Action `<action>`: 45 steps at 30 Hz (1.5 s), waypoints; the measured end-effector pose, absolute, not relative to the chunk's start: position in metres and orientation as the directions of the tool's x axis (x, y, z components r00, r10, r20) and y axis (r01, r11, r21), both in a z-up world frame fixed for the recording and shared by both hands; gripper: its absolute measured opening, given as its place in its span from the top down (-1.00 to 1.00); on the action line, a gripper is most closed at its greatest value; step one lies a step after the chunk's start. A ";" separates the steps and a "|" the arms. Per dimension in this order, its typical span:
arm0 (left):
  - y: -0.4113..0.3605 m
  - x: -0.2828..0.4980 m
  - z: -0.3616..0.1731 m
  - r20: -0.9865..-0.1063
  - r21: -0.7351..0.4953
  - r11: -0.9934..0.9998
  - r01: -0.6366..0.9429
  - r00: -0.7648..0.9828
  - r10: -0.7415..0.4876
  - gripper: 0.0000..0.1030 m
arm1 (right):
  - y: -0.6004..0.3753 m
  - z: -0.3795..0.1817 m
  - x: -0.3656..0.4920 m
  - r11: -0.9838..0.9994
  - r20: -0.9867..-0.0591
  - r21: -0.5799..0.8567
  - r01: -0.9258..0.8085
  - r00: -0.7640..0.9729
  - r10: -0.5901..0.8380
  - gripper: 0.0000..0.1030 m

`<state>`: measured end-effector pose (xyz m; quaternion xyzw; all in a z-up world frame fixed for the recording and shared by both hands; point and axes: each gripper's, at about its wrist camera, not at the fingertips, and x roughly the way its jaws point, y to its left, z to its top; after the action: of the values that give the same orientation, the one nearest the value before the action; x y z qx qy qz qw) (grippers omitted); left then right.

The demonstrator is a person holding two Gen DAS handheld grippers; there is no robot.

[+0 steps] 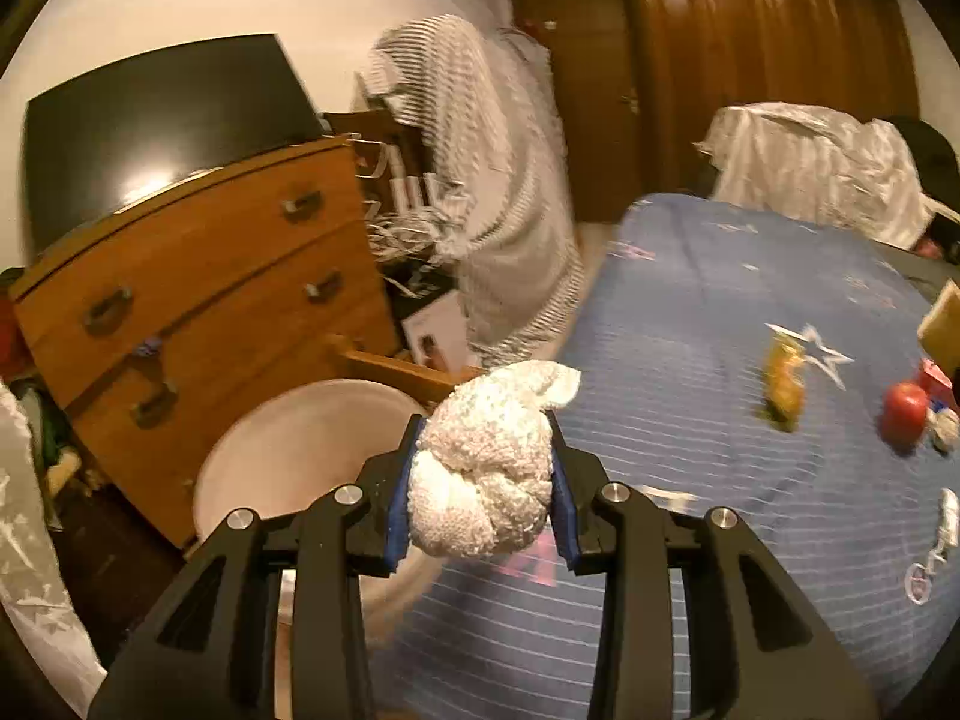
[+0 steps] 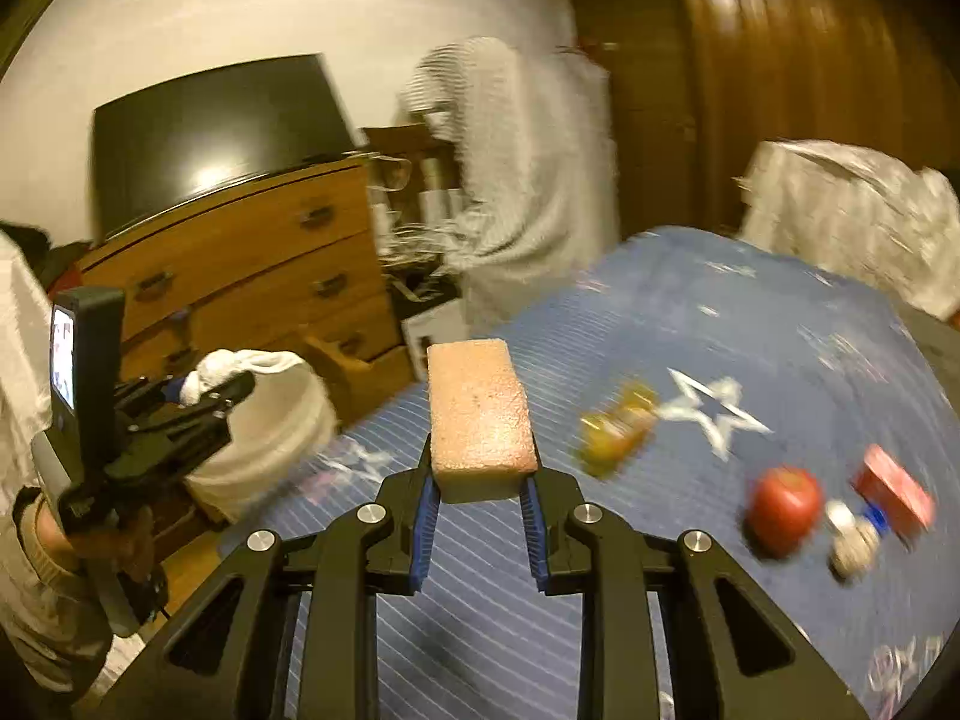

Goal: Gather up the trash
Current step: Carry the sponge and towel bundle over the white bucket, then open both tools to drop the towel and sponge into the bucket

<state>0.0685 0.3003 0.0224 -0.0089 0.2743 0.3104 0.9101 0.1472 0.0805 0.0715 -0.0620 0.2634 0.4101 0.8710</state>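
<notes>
The left gripper point(image 1: 483, 474) is pinching a crumpled white tissue point(image 1: 486, 462) beside the white bin point(image 1: 288, 450), the right gripper point(image 2: 480, 480) is clamping a sponge point(image 2: 480, 414) over the blue bedspread point(image 2: 750, 330); no writing is showing legibly.

Dim warm light, motion blur, fisheye edges, TV point(image 1: 162, 126) glare.

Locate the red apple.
In the right wrist view the red apple lies on the blue bedspread at lower right, between the yellow wrapper and the red box.

A home bedroom: a bed under a blue star-print bedspread point(image 1: 690, 312), a wooden dresser point(image 1: 198, 276), a wardrobe point(image 1: 768, 60).
</notes>
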 end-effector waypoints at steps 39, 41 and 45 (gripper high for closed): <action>0.504 0.028 -0.032 -0.623 0.144 0.643 -0.752 0.436 0.649 0.31 | 0.467 0.039 0.133 0.372 -0.716 0.002 -0.928 0.258 0.648 0.49; 0.508 0.029 -0.033 -0.625 0.142 0.641 -0.755 0.433 0.649 0.31 | 0.469 0.036 0.133 0.365 -0.718 0.001 -0.931 0.253 0.648 0.49; 0.517 0.029 -0.032 -0.629 0.129 0.637 -0.760 0.434 0.645 0.28 | 0.476 0.033 0.133 0.348 -0.719 0.004 -0.937 0.240 0.652 0.49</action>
<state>0.0288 0.5173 -0.0324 -0.0869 0.3306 0.4168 0.8423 0.1327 0.4759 0.0330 -0.2216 0.3217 0.5260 0.7555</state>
